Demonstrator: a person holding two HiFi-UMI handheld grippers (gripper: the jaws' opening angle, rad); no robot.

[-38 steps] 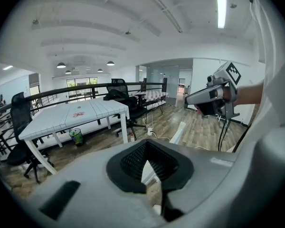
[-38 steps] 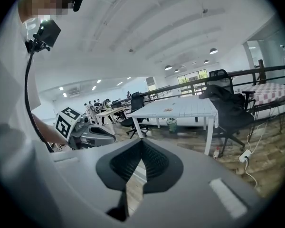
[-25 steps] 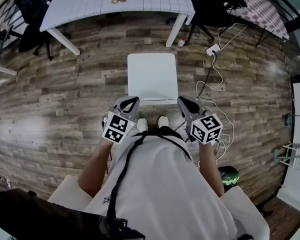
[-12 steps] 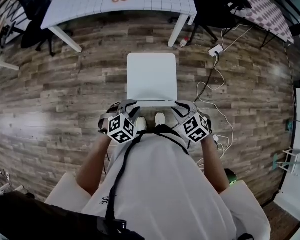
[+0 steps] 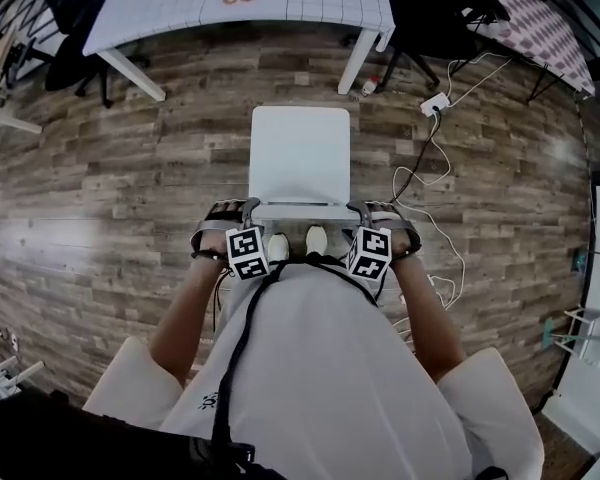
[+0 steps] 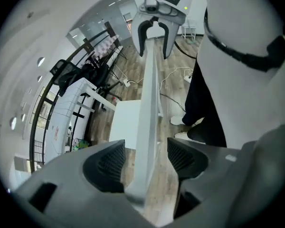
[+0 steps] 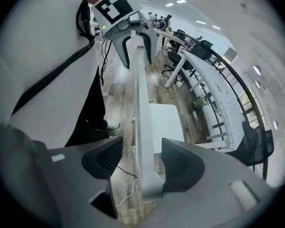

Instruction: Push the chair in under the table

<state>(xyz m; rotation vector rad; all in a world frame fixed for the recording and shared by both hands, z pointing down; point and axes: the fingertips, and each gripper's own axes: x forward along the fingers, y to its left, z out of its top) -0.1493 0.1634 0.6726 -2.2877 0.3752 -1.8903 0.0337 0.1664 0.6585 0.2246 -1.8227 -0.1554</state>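
Note:
The white chair (image 5: 300, 153) stands on the wood floor, its seat toward the white table (image 5: 180, 3) at the top. My left gripper (image 5: 242, 215) sits over the left end of the chair's backrest rail (image 5: 300, 208) and my right gripper (image 5: 366, 215) over the right end. Both point steeply down. In the left gripper view the rail (image 6: 149, 94) runs between my open left gripper (image 6: 145, 160) toward the other gripper. In the right gripper view the rail (image 7: 141, 108) lies inside my open right gripper (image 7: 140, 160). Both sets of jaws have just been opening, with the rail between them.
A table leg (image 5: 355, 58) stands beyond the chair's right corner. A white power strip (image 5: 435, 103) and its cable (image 5: 420, 163) trail over the floor at the right. Black office chairs (image 5: 65, 8) stand at the back left. The person's shoes (image 5: 280, 243) are just behind the backrest.
Both grippers have come down and rolled from above the chair's back edge to straddle the backrest rail. Their jaws went from shut to open.

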